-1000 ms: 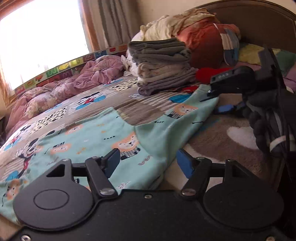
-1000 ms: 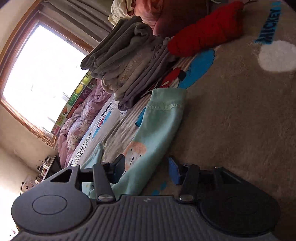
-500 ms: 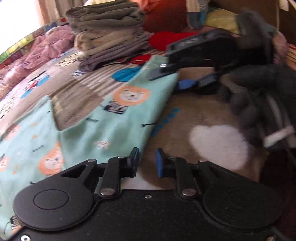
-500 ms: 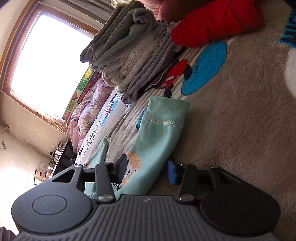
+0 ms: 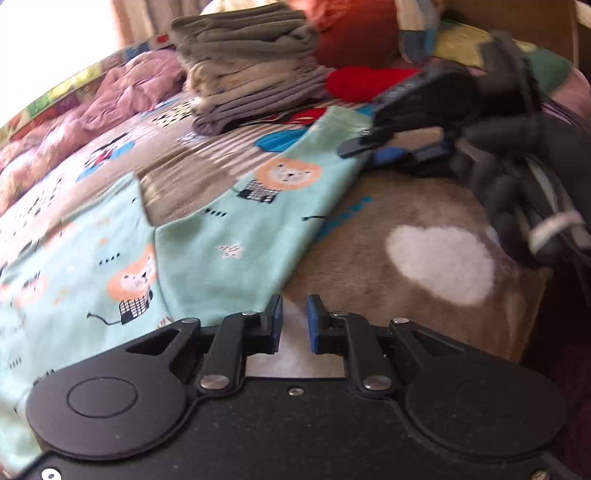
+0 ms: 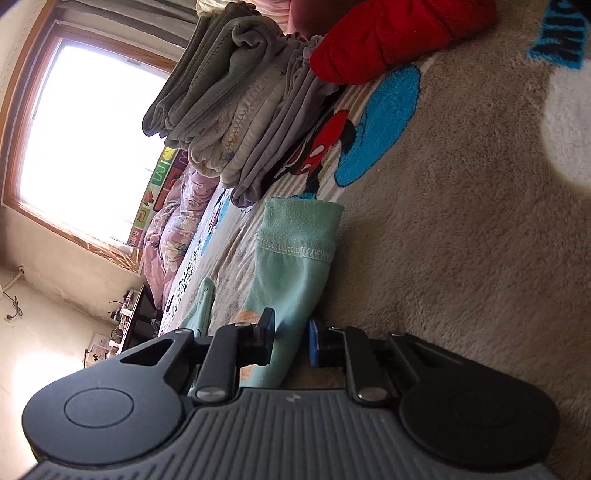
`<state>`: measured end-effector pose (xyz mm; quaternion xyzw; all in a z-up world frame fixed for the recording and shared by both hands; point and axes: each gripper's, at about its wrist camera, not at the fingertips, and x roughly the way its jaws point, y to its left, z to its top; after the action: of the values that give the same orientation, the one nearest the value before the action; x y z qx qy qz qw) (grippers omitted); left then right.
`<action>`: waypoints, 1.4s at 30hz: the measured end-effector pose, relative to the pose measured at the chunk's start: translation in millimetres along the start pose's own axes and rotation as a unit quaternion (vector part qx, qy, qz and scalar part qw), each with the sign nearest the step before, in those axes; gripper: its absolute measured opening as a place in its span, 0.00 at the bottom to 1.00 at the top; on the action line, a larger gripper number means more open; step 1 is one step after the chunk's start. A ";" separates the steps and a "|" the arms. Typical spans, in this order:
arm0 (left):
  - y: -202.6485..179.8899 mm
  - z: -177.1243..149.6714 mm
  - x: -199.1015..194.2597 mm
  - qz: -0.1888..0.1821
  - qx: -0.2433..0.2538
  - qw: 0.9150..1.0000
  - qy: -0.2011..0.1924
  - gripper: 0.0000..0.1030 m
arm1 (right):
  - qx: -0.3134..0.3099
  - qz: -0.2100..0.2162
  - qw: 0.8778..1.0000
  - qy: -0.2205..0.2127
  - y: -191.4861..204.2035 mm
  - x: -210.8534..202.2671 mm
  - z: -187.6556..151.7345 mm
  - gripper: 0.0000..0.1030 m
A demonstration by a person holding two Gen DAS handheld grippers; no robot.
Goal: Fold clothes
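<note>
Between the closing right gripper [image 6: 290, 338] pads: mint lion-print pants [image 6: 295, 280] leg, hemmed cuff flat ahead; left gripper [image 5: 294, 319] nearly closed, grasp unclear.

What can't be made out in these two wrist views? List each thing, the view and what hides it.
1. Left wrist view: whether the left gripper pinches the mint trousers; their edge vanishes behind its body.
2. Left wrist view: the right gripper, jaws closing around a trouser leg, is motion-blurred.
3. Right wrist view: the red garment is cut off by the top edge.
</note>
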<state>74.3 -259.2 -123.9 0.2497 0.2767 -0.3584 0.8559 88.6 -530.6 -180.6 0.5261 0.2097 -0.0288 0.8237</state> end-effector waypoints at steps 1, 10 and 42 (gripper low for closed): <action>3.5 -0.3 -7.2 0.010 -0.007 1.000 -0.016 0.14 | -0.001 -0.002 1.000 0.000 0.3 0.2 -0.2 0.18; 9.1 -15.7 -3.7 0.048 0.066 0.997 -0.001 0.38 | -0.017 -0.024 0.999 -0.013 5.5 3.9 -3.6 0.17; -18.1 -76.4 15.1 0.194 0.456 0.868 -0.030 0.00 | -0.020 -0.045 0.998 -0.027 2.6 11.7 -1.6 0.02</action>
<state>47.1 -229.8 -193.0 0.6503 0.0029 -0.2790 0.7066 99.4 -526.0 -183.3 0.4989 0.2113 -0.0763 0.8370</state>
